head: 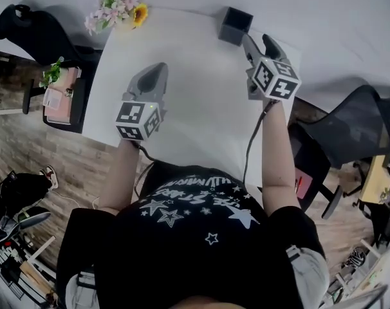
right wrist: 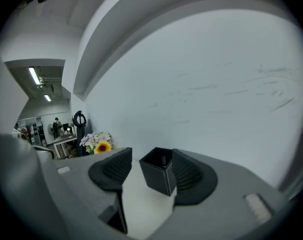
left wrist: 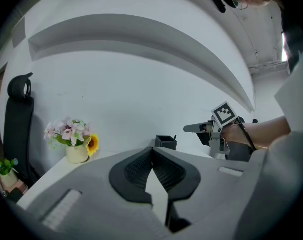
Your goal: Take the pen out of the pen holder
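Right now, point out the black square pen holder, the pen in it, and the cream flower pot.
black square pen holder (right wrist: 154, 176): right gripper view, its front face.
dark pen (right wrist: 163, 160): right gripper view, tip inside the holder.
cream flower pot (left wrist: 76, 154): left gripper view, the pot's front.

1. This is an office: my white surface (head: 201, 108) stands against a plain white wall (right wrist: 201, 84), with a black office chair (head: 27, 28) on one side and a mesh-backed chair (head: 362, 121) on the other.
2. Wood-look floor (head: 27, 153) lies under me.
3. Past the wall's end I see ceiling strip lights (right wrist: 35, 75) over more desks (right wrist: 64, 141).
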The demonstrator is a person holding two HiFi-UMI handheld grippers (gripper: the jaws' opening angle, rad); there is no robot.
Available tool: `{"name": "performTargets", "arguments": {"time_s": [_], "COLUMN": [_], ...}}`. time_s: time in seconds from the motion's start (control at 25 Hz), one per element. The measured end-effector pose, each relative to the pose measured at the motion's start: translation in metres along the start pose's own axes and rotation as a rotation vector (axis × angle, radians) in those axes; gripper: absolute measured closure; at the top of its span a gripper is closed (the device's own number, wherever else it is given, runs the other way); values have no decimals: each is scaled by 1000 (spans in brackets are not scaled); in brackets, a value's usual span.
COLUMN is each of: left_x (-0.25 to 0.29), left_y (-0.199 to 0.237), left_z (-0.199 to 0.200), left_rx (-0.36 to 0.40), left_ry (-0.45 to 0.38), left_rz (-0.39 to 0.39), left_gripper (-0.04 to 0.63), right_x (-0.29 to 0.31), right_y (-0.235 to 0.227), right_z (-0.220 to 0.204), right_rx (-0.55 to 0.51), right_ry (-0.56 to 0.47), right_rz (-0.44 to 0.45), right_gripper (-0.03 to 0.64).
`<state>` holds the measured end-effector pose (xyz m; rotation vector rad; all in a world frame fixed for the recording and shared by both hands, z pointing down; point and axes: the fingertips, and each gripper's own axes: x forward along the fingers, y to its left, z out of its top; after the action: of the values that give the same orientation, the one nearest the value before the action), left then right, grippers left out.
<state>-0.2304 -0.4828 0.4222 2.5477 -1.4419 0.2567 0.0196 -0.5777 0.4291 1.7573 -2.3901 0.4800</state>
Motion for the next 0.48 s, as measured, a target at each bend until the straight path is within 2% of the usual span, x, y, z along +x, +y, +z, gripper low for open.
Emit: {"name": "performTargets", "arguments": {"time_s": [0.12,0.24,0.4,0.48], "left_x": [14,24,34,37], "left_y": [13,24,35,39], "left_z": [1,-1,-9,-15], "left_rx": [-12,-35,-60,-72], "left_ry": [1,8,27,39], "left_rz": [-15,-23,-32,-35], "left_gripper": [584,584,584,584], "right_x": [17,34,53,61], "right_y": [-2,-5,-11,-13], "right_z": [-3,-7,-15,-19], "right_rx": [-7,-20,-25,-24], "right_ry": [27,54,83,97], "right_rz": [-16,-25,-49,-61], "right_gripper": [364,431,437,472]}}
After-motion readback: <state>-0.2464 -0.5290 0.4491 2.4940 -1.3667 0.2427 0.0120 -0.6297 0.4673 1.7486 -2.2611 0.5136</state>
